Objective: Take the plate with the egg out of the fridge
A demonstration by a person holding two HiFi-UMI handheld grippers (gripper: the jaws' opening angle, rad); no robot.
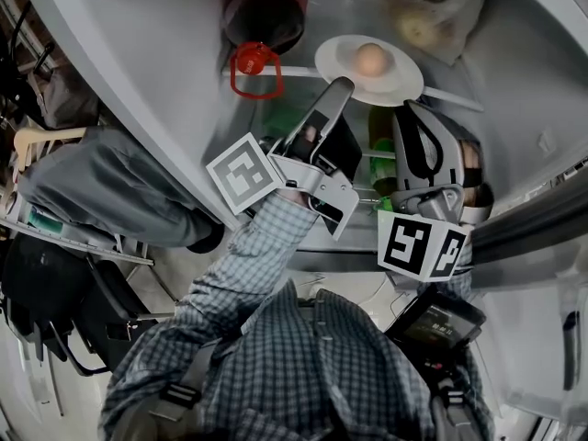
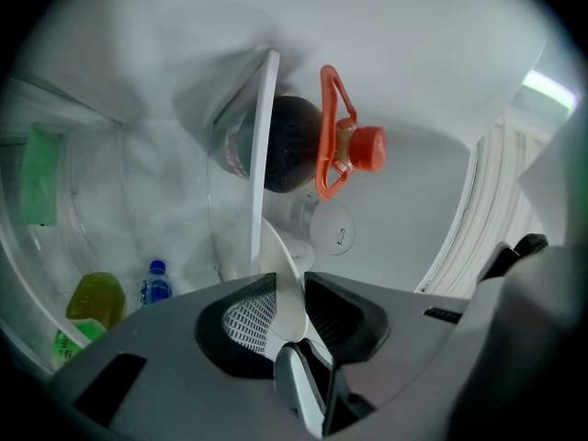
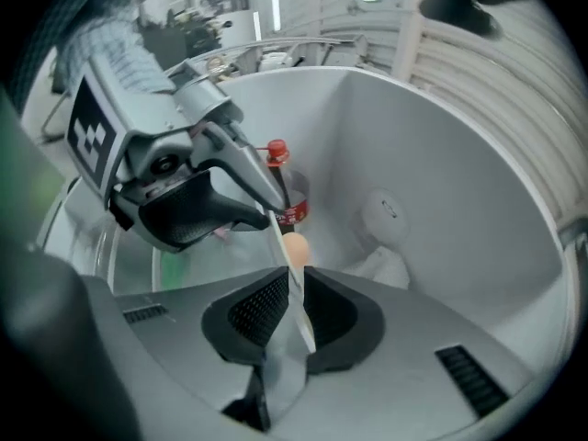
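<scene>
I count one plate (image 1: pixel 342 55), one egg (image 1: pixel 370 59), one dark bottle (image 1: pixel 266 12), one bag (image 1: pixel 432 7), one small bottle (image 2: pixel 155 283).

In the head view, the near rim of the plate (image 1: pixel 335 62) is hidden under the tips of the left tongs (image 1: pixel 338 88) and the right tongs (image 1: pixel 411 113). Left of the plate, a dark bottle (image 1: pixel 266 12) is cut off by the top edge. Right of the plate, a bag (image 1: pixel 436 7) is cut off too, and what is in it is too blurry to tell. Below the plate, a green thing (image 1: pixel 378 145) is half hidden between the tongs. In the right gripper view, the plate covers the lower part of the egg (image 3: pixel 295 246).
</scene>
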